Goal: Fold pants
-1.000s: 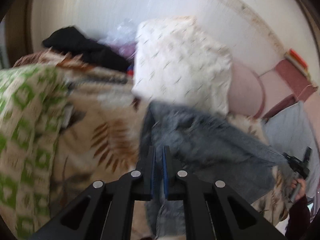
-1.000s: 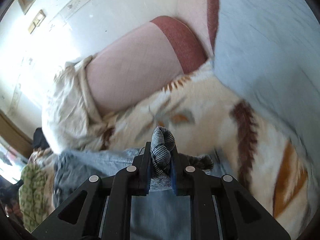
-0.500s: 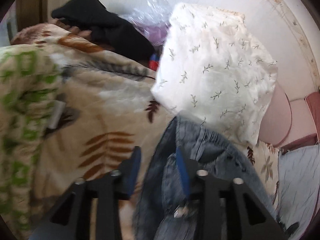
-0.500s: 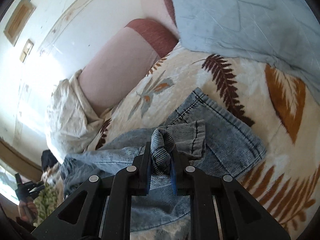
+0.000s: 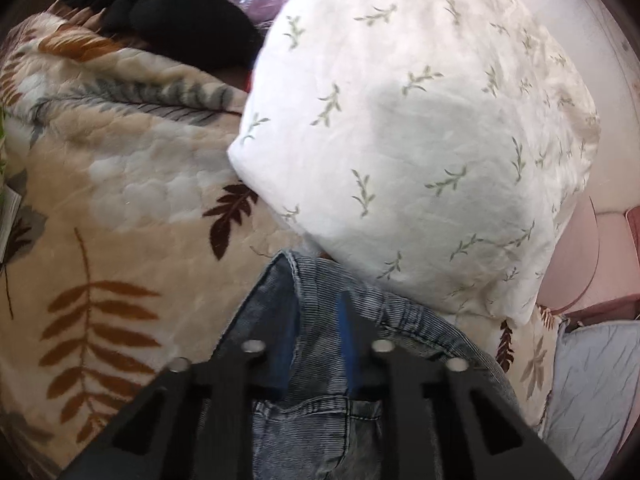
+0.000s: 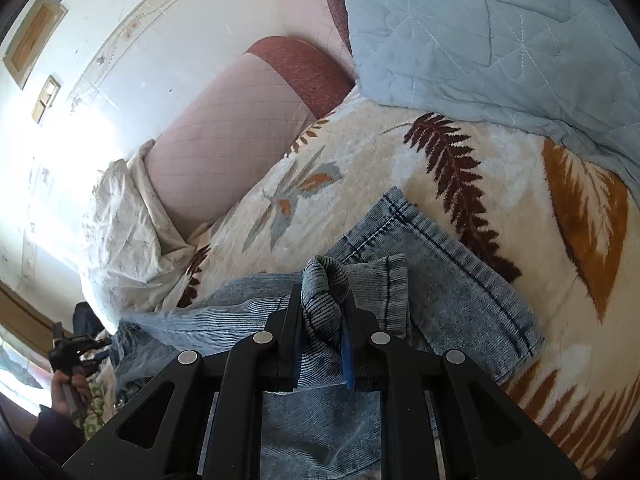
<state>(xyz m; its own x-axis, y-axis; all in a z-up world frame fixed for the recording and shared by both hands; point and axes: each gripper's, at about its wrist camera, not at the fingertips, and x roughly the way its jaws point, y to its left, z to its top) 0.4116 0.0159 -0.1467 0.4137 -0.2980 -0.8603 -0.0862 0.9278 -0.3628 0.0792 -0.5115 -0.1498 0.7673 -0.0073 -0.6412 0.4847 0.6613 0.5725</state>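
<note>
Pants [image 6: 432, 292] bunched between right gripper's [image 6: 320, 320] pinching jaws; left gripper's [image 5: 316, 344] jaws closing around waistband.

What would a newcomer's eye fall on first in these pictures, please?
Probably the faded blue jeans spread on the leaf-patterned blanket, a bunched fold pinched in the right gripper. Next, the big white sprigged pillow just beyond the left gripper, which is closing over the denim.
</note>
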